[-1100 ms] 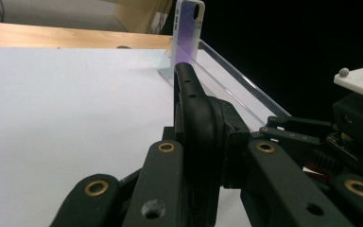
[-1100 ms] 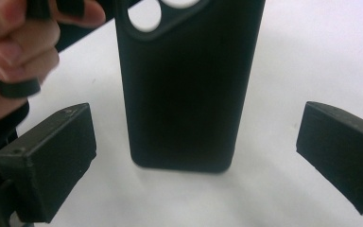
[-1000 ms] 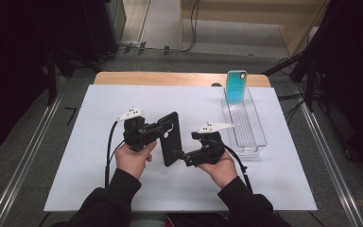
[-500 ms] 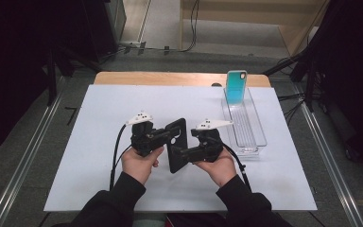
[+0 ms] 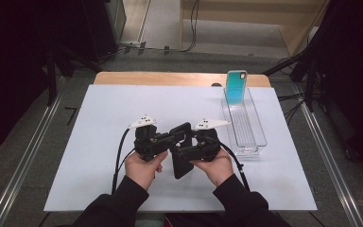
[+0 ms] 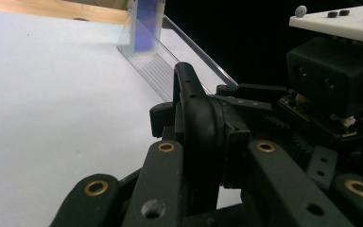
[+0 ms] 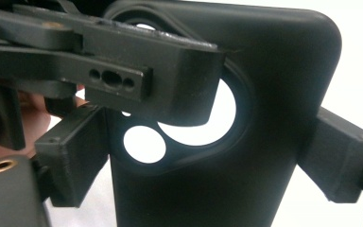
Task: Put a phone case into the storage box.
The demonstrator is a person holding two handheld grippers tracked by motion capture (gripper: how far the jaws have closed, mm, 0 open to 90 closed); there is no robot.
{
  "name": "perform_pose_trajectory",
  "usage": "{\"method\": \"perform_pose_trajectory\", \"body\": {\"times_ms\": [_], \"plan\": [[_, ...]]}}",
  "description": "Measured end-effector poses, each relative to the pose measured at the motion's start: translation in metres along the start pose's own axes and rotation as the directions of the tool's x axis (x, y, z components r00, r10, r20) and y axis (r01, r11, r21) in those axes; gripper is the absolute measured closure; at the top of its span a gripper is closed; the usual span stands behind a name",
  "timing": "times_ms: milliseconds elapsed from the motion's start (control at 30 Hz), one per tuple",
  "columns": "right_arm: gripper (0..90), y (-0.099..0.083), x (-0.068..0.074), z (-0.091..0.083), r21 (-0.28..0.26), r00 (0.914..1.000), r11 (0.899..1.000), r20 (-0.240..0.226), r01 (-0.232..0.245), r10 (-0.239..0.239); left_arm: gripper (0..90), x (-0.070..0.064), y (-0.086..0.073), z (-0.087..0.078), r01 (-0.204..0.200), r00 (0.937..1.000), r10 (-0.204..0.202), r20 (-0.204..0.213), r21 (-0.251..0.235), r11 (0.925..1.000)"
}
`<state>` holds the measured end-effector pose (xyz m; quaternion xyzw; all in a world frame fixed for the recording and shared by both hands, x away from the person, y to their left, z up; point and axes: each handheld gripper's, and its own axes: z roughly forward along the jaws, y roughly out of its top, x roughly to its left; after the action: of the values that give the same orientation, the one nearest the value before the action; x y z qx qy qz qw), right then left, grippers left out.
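Note:
A black phone case [image 5: 182, 158] is held above the white table top, between both grippers near its front middle. My left gripper [image 5: 166, 141] is shut on the case's upper edge by the camera cutout; in the left gripper view the case [image 6: 196, 113] stands edge-on between its jaws. My right gripper [image 5: 191, 150] is shut across the case's two long sides. The right gripper view shows the case's back [image 7: 264, 94] with its camera hole, a black pad [image 7: 71, 161] on each side, and the left gripper's jaw reaching in from the top left.
A clear plastic tray [image 5: 253, 137] lies at the back right of the white sheet [image 5: 99, 123]. A teal phone case [image 5: 237, 86] stands upright in its far end. A wooden edge [image 5: 170, 78] borders the sheet's far side.
Both hands have drawn the black case slightly right and toward the person. The case has turned more upright and the two grippers sit closer together.

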<state>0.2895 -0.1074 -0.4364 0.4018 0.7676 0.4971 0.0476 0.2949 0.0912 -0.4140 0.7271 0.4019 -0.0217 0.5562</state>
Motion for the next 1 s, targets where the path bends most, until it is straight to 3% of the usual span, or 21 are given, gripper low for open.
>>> {"method": "perform_pose_trajectory", "body": {"times_ms": [267,367,533,733,1000], "plan": [[12.5,0.002,0.004,-0.003,-0.014,0.9999,1.0,0.012,0.012,-0.012,80.3,-0.002,0.004,-0.004,0.015,0.9999,-0.015,0.003,0.01,0.9998],[12.5,0.003,0.005,-0.003,-0.012,0.9995,1.0,0.021,0.025,-0.025,69.3,-0.003,0.006,-0.004,0.021,0.9998,-0.021,0.006,0.025,0.9995],[12.6,0.002,-0.001,-0.004,-0.005,0.9994,1.0,0.034,-0.005,0.005,54.8,-0.004,0.011,-0.006,0.016,0.9998,-0.015,-0.015,0.043,0.999],[12.7,0.002,-0.011,-0.008,-0.006,0.9984,1.0,0.056,-0.012,0.012,47.4,-0.001,0.015,-0.012,0.033,0.9994,-0.032,-0.013,0.059,0.9977],[12.8,0.002,-0.019,-0.011,0.005,0.9978,1.0,0.065,0.008,-0.008,39.1,0.006,0.017,-0.017,0.059,0.9978,-0.062,0.023,0.102,0.9931]]}}
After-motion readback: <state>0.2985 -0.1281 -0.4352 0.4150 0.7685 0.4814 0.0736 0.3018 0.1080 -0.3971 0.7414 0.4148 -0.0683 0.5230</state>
